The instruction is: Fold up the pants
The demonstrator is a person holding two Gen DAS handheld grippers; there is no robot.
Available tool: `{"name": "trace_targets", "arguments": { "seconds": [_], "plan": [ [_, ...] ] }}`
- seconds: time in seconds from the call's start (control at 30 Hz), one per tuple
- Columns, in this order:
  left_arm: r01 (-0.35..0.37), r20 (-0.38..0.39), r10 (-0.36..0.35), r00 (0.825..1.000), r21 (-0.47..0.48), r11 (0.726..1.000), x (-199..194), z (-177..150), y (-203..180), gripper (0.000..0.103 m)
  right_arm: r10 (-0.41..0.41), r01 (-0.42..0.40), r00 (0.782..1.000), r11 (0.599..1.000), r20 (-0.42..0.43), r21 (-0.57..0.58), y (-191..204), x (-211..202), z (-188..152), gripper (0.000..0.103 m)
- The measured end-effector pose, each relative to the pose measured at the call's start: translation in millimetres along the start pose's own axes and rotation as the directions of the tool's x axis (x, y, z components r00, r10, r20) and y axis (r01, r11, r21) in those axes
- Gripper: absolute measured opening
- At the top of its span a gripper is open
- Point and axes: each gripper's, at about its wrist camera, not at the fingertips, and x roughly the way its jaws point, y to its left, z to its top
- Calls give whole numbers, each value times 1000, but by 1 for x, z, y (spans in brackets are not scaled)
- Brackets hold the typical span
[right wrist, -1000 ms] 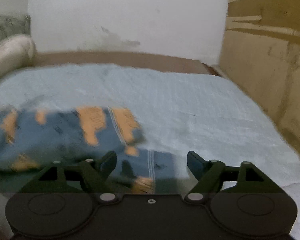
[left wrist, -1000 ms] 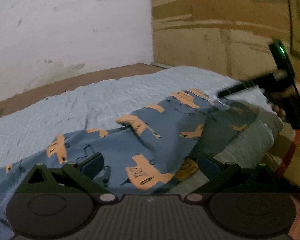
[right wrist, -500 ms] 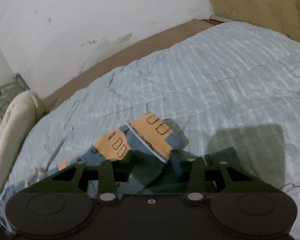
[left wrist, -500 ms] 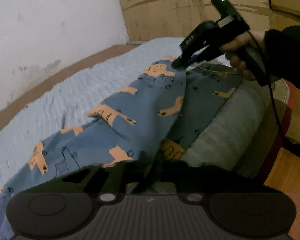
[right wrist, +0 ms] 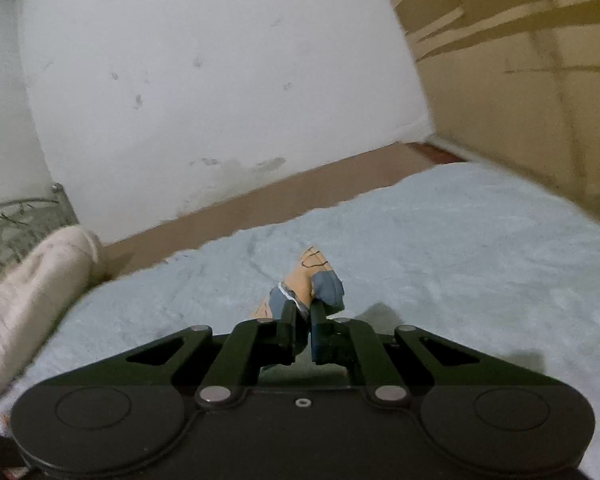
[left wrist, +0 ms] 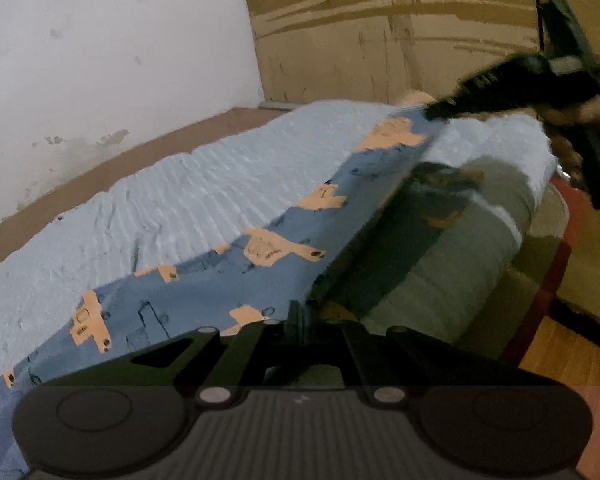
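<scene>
The pants point(left wrist: 228, 280) are blue with orange prints and stretch across the light blue bed point(left wrist: 188, 192). My left gripper point(left wrist: 300, 314) is shut on the near edge of the pants. In the left wrist view my right gripper point(left wrist: 436, 112) is at the upper right, shut on the far edge and holding it taut above the bed. In the right wrist view my right gripper point(right wrist: 303, 312) pinches a small bunch of pants fabric point(right wrist: 312, 280) that sticks out past the fingers. The lifted edge throws a shadow on the bed's side.
A white wall point(right wrist: 220, 80) and a brown strip run behind the bed. Cardboard panels point(left wrist: 400, 32) stand at the right. A cream pillow point(right wrist: 28, 288) lies at the bed's left end. Wooden floor point(left wrist: 572, 360) shows beyond the bed's right side.
Both grippers went from open to shut on the pants' edge. They have since lifted the edge, and it is now stretched taut between them.
</scene>
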Motion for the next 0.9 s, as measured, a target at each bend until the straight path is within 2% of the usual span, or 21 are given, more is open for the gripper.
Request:
{"name": "trace_targets", "arguments": {
  "seconds": [0.13,0.3,0.47,0.53,0.6,0.67,0.8,0.87,0.9],
  "plan": [
    [0,-34,0,999,-5,1000,6,-7,-4,0,-76,74,993,997,-86,-21,-13,-7,-38,6],
    [4,-48,-5,999,-12,1000,10,-10,-2,0,-101,102,988,995,-117,3,-21,-4,-61,7],
    [8,-51,-9,999,-18,1000,10,-11,-3,0,-96,95,990,995,-104,-12,-21,-2,-58,28],
    [7,-51,-8,999,-20,1000,10,-12,-3,0,-100,98,991,995,-84,-30,-23,-1,-49,48],
    [7,-50,-9,999,-27,1000,9,-12,-3,0,-95,93,994,995,-60,-36,-25,-1,-36,57],
    [8,-49,-9,999,-33,999,9,-12,-3,0,-88,86,994,996,-60,-34,-29,5,-23,58],
    [10,-47,-12,999,-41,999,9,-13,-2,0,-51,50,986,999,-157,-14,-37,33,-10,59],
    [11,-47,-13,999,-41,999,9,-13,-2,0,-24,28,976,1000,-218,14,-41,49,-9,52],
    [12,-46,-14,999,-44,999,9,-13,-2,0,-6,13,972,999,-235,31,-43,56,-8,41]
  ]
}}
